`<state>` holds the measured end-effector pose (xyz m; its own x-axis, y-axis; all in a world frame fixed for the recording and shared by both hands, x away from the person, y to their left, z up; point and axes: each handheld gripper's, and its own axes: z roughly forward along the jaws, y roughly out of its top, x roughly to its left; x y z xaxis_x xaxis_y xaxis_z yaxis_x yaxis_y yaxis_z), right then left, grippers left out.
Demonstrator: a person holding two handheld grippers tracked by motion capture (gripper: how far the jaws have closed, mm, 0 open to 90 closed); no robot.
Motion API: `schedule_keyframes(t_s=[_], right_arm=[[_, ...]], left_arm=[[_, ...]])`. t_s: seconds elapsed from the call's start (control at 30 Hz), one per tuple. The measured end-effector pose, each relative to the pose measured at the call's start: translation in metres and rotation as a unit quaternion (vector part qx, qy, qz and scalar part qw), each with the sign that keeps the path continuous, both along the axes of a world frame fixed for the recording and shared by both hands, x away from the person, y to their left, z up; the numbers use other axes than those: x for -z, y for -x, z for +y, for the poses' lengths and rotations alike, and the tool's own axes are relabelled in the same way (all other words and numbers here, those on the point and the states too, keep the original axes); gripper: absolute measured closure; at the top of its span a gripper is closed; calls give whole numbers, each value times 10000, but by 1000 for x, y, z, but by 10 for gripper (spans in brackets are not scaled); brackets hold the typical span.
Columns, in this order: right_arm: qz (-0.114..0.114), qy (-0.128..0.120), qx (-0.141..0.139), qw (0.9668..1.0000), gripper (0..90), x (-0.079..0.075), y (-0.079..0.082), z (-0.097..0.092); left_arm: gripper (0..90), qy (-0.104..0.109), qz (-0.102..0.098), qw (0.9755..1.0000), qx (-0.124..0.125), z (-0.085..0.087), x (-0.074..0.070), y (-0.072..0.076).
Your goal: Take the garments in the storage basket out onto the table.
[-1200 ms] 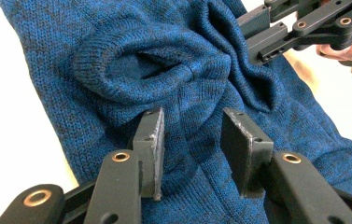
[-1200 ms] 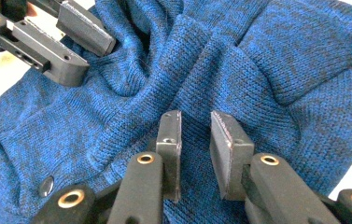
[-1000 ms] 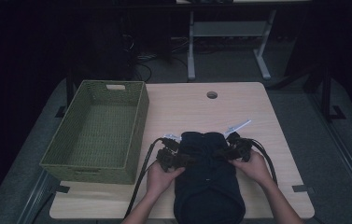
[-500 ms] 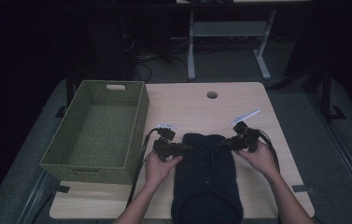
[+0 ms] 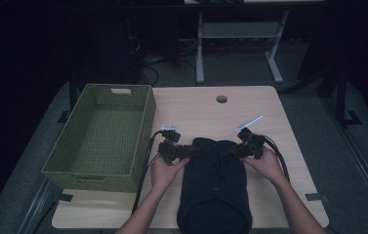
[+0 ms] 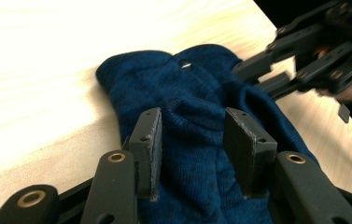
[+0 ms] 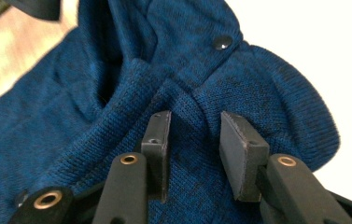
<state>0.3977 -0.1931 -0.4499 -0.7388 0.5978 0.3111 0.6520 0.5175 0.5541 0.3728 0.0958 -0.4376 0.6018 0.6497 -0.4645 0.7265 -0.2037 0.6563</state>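
Lying lengthwise on the counter [image 5: 289, 126], the dark blue knit garment [image 5: 214, 187] runs from the near edge away from the person. At its far end, the left gripper [image 5: 191, 151] and right gripper [image 5: 236, 150] flank it, equally near, jaws parted over folds, having just been opening, pads off the cloth. Beyond-left stands the green basket [image 5: 145, 122].

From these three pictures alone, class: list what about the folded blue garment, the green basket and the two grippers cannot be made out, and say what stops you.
- Blue garment: its near end is cut off by the high view's bottom edge.
- Left gripper and right gripper: the gripper views do not settle whether the pads touch the knit; in the high view the jaws are too small and dark.
- Green basket: its near wall hides the near strip of its floor in the high view.
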Motion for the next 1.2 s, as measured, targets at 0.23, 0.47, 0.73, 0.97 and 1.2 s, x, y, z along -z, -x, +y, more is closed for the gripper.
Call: schedule_keyframes(t_s=[0.23,0.47,0.73,0.97,1.2], right_arm=[[-143,228,-238,9994,666,6,6,2],[-206,190,-312,9991,708,8,9,-3],[-204,154,-323,9992,736,9,-2,-5],[-274,237,-319,9988,729,9,-8,-1],[-142,225,-324,9991,693,7,3,0]], left_arm=[[570,76,-61,9999,-56,4,-6,2],[564,-106,137,9998,23,-1,4,-1],[562,-363,379,9984,197,-13,25,4],[587,-381,404,9981,251,-14,26,14],[577,-270,365,9984,323,-7,17,25]])
